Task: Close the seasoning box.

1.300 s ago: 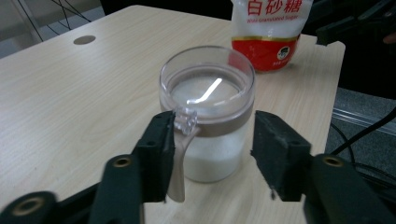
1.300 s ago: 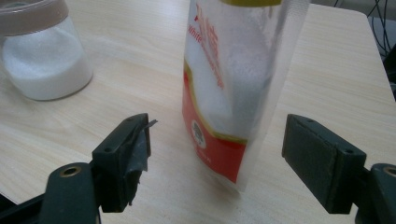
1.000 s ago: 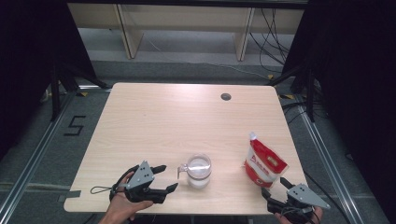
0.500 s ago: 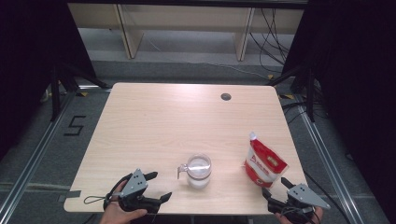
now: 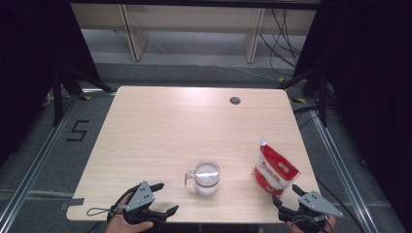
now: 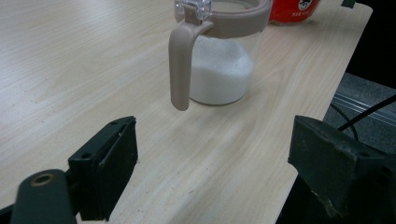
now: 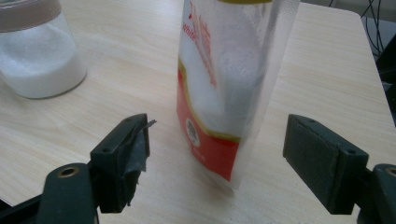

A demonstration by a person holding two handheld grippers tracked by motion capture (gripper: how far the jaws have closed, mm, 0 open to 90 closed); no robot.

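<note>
Standing near the front edge of a pale wooden desk (image 5: 160, 131) is a clear jar (image 5: 207, 177) with a beige rim and handle, partly filled with white grains. Its handle points toward the desk's left side. To the right of it, well apart, stands a red and clear pouch (image 5: 274, 167), upright with a slight lean, also holding white grains; red lettering runs down its clear upper part.

At the front left corner, a hand holds the left tongs (image 5: 163, 199) over the desk edge. Their jaws are spread wide, gripping nothing, and they point toward the jar, which sits near but apart. In the left gripper view the jar's handle hangs between the two black jaws, farther off.

At the front right corner, the right tongs (image 5: 286, 196) are likewise released, jaws wide apart. They face the pouch, which stands just ahead of them, untouched. A scrap of torn tape sticks to one jaw pad.

A small dark round hole (image 5: 235, 101) sits near the desk's far edge.
</note>
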